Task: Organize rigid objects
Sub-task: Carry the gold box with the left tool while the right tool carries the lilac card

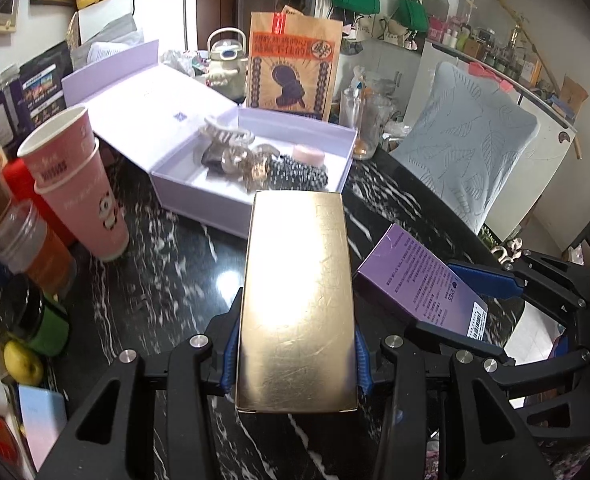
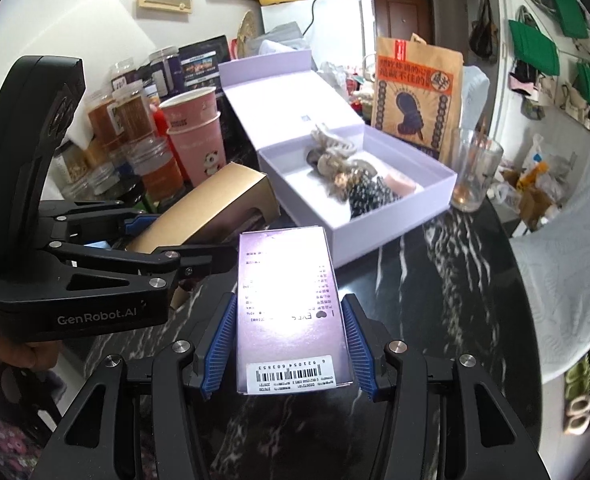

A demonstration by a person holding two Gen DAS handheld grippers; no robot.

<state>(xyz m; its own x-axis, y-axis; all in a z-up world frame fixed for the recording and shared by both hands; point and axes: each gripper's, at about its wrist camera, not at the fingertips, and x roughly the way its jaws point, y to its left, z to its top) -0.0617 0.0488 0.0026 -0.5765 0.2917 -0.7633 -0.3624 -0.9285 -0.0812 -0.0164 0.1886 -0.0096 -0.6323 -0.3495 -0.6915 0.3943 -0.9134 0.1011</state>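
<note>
Your left gripper (image 1: 295,356) clamps the gold box (image 1: 297,300); your right gripper (image 2: 291,344) clamps the purple box (image 2: 289,304). Both boxes hang above black marble table (image 1: 167,280), just short of the open lavender box's (image 1: 199,196) near edge.

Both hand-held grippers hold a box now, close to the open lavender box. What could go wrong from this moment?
1. The left hand-held gripper grips the gold box only near its rear end, so it may tilt or slip.
2. The lavender box already holds hair clips, so little room remains.
3. The purple box travels close beside the gold one; they may collide.
</note>
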